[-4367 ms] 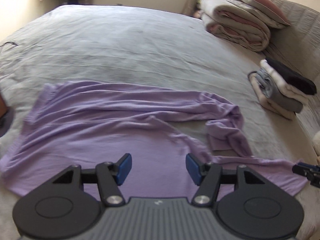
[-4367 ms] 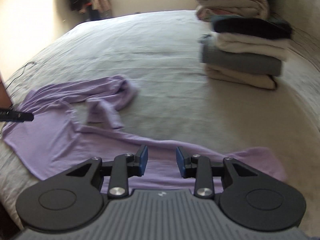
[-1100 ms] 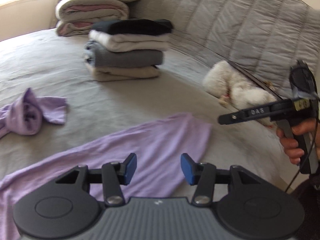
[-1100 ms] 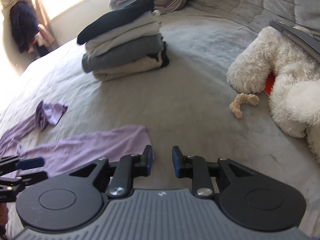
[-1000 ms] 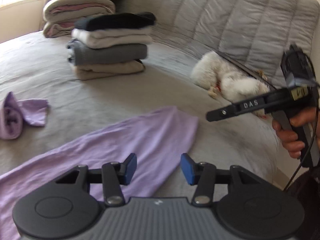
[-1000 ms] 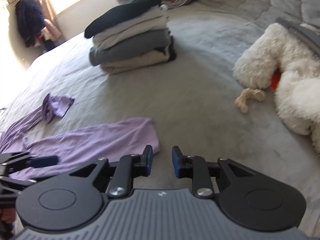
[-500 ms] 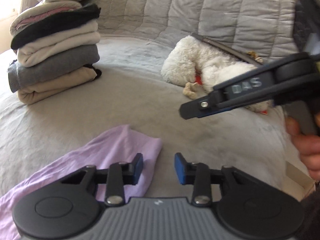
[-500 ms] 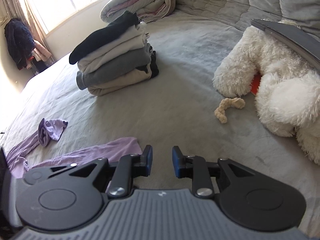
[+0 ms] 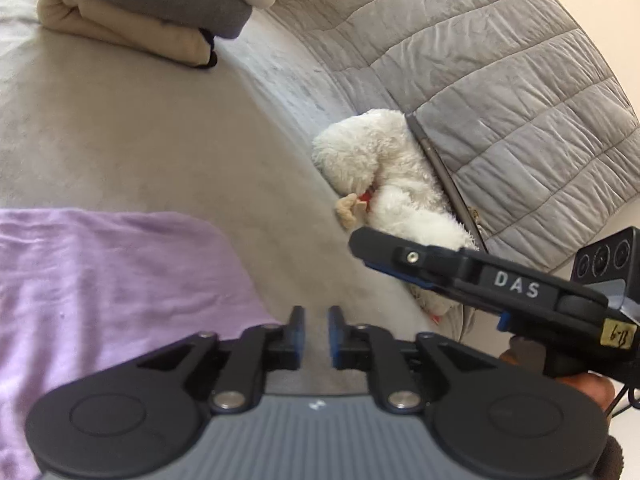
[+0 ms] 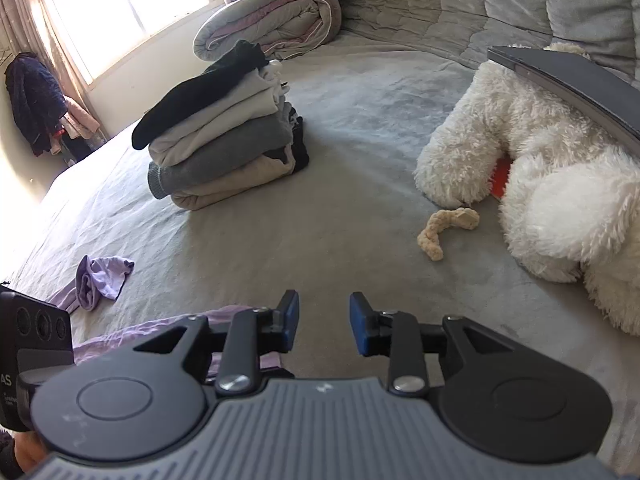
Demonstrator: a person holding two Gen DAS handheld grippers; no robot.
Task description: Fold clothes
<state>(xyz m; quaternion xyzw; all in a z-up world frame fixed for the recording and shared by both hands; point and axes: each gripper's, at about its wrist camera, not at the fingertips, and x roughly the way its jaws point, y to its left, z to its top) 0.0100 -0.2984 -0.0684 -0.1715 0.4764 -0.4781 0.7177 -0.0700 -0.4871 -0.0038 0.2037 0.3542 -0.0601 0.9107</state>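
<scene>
A lilac garment (image 9: 100, 280) lies flat on the grey bed; its end reaches my left gripper (image 9: 316, 334). That gripper's jaws stand a narrow gap apart over the bed just beside the cloth's corner, holding nothing. My right gripper (image 10: 323, 320) is open and empty, low over the bed, with the lilac cloth (image 10: 168, 326) under its left side. A bunched lilac part (image 10: 100, 280) lies further left. The right gripper also shows in the left wrist view (image 9: 360, 246), at the right.
A stack of folded clothes (image 10: 224, 136) sits mid-bed. A white plush dog (image 10: 540, 184) and a small beige toy (image 10: 444, 226) lie at the right. Rolled quilts (image 10: 272, 20) and a quilted grey headboard (image 9: 500, 80) stand behind.
My left gripper has dropped lower and turned right, and its jaws have narrowed. My right gripper has opened wider and moved a little forward. The lilac cloth has not moved.
</scene>
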